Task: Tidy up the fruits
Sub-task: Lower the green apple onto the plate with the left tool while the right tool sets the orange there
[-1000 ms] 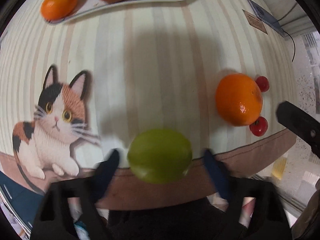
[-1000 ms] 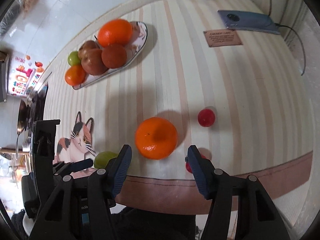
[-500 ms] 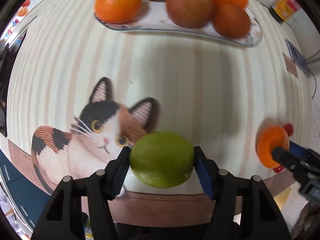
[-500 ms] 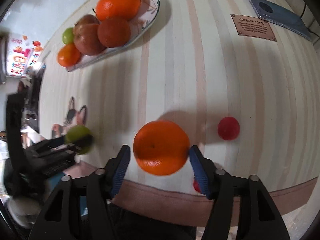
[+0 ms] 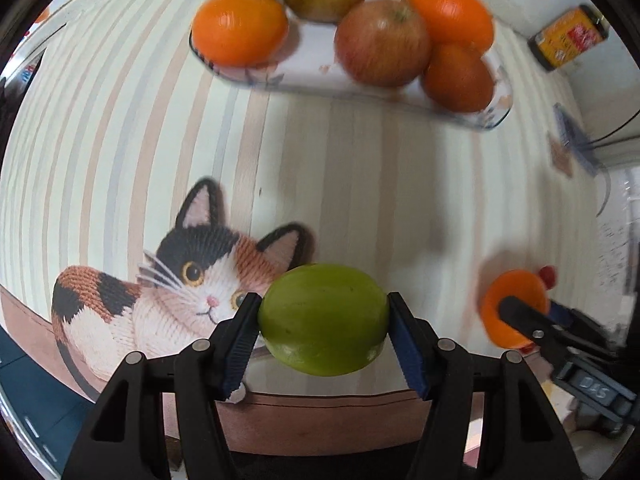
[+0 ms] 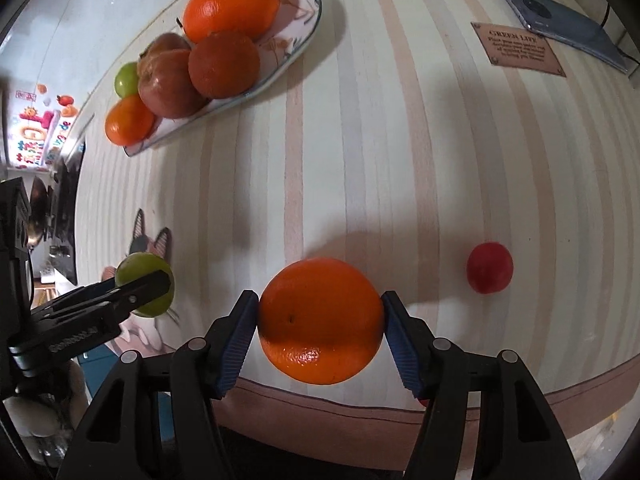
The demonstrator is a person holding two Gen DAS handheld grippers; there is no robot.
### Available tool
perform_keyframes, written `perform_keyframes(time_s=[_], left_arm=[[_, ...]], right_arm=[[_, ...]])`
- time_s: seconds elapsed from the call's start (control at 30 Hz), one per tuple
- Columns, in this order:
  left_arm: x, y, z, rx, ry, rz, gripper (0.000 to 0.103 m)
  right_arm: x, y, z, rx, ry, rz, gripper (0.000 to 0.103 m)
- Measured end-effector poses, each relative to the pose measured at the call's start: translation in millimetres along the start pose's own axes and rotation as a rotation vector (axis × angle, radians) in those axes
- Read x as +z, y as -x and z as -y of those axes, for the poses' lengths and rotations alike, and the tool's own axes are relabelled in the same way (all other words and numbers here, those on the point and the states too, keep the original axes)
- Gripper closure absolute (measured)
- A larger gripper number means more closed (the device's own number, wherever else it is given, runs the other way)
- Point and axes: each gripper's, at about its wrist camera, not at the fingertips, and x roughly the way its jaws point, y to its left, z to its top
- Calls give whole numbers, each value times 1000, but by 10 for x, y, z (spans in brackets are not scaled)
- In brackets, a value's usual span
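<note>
A striped tablecloth with a knitted calico cat printed on it covers the table, and an oval plate of fruit sits at the far side. The left gripper is clamped on a green fruit, its blue pads pressing both flanks, and holds it over the cat's face near the front edge of the cloth. The right gripper is likewise clenched on an orange, also near the front edge. Only the right wrist view shows the small red fruit lying alone on the cloth just right of the orange, the brown label plaque and the phone behind it (the left view blurs these to smears). Only the left wrist view shows the yellow-labelled jar at the far right beyond the plate. The plate carries a green fruit, two apples and three orange fruits, heaped touching one another.
</note>
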Motion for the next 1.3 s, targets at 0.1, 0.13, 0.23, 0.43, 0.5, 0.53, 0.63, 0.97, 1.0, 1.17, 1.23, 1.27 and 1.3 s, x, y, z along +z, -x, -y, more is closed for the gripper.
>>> perform_keyframes(time_s=[0.1, 0.13, 0.23, 0.43, 0.5, 0.53, 0.63, 0.97, 1.0, 1.17, 1.23, 1.27, 1.3], left_arm=[[146, 268, 20, -44, 12, 41, 43], [208, 355, 27, -57, 15, 58, 43], [500, 594, 41, -71, 16, 107, 43], [1357, 856, -50, -1, -4, 172, 43], [1529, 808, -82, 17, -10, 165, 43], [1622, 764, -99, 28, -12, 156, 43], [1795, 582, -155, 42, -7, 122, 43], [1971, 301, -148, 57, -7, 54, 41], [1975, 313, -149, 56, -7, 62, 30], [1994, 340, -191, 58, 11, 82, 8], [1988, 343, -219, 60, 18, 83, 8], [1977, 352, -239, 64, 24, 89, 8], [1968, 362, -257, 65, 28, 95, 8]], right_arm=[[83, 97, 11, 38, -26, 24, 38], [155, 146, 15, 63, -42, 37, 38], [391, 312, 2, 103, -66, 87, 38], [1004, 574, -86, 118, -94, 197, 38], [1229, 587, -94, 108, -101, 212, 38], [1305, 578, -90, 101, -104, 215, 38], [1544, 502, -96, 77, -110, 202, 38], [1788, 154, -173, 56, -103, 163, 36], [1784, 131, -164, 64, -111, 159, 31], [1772, 129, -95, 110, -151, 181, 12], [1763, 121, -79, 107, -154, 176, 11], [1760, 118, -77, 105, -155, 172, 10], [1753, 124, -78, 105, -156, 172, 8]])
